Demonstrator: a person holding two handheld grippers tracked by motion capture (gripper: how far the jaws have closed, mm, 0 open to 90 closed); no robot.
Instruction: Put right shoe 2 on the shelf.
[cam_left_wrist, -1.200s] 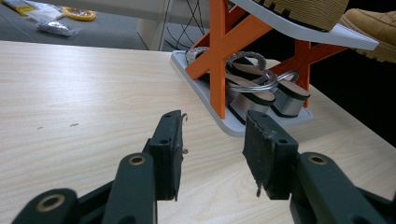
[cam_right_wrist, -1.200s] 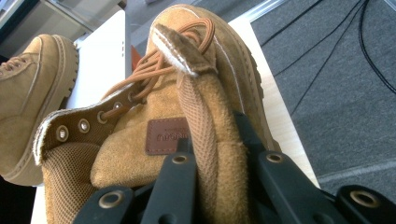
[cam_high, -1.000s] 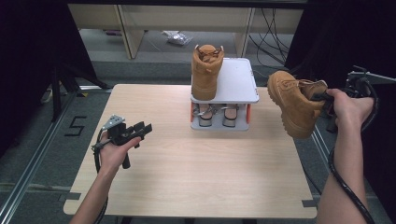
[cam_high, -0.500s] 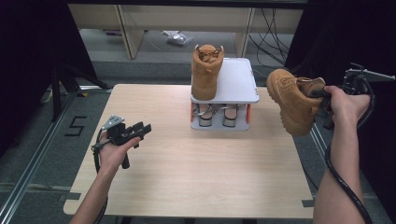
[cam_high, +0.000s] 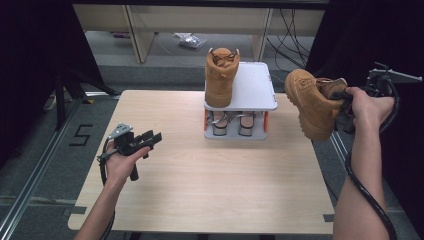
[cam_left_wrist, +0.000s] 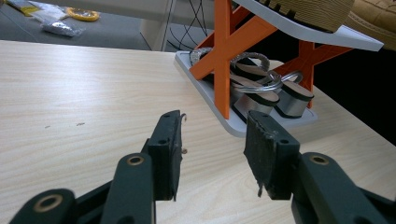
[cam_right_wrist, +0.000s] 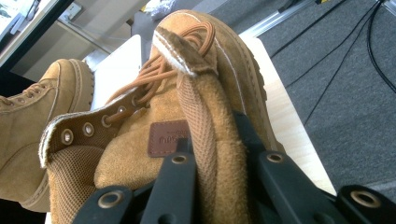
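Holding tan suede lace-up boot (cam_high: 312, 102) by heel in your right gripper (cam_right_wrist: 219, 154); white shelf top (cam_high: 255, 87) lies left, probably free beside 1 standing boot (cam_high: 220, 75); left gripper (cam_high: 145, 141) unclenched, empty.

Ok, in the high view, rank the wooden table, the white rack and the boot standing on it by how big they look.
Largest to smallest in the high view:
1. Wooden table, by far.
2. White rack; its top shelf looks wider than the boot.
3. Boot on the rack.
The boot held by the right claw looks alike in size, so I wouldn't rank those two.
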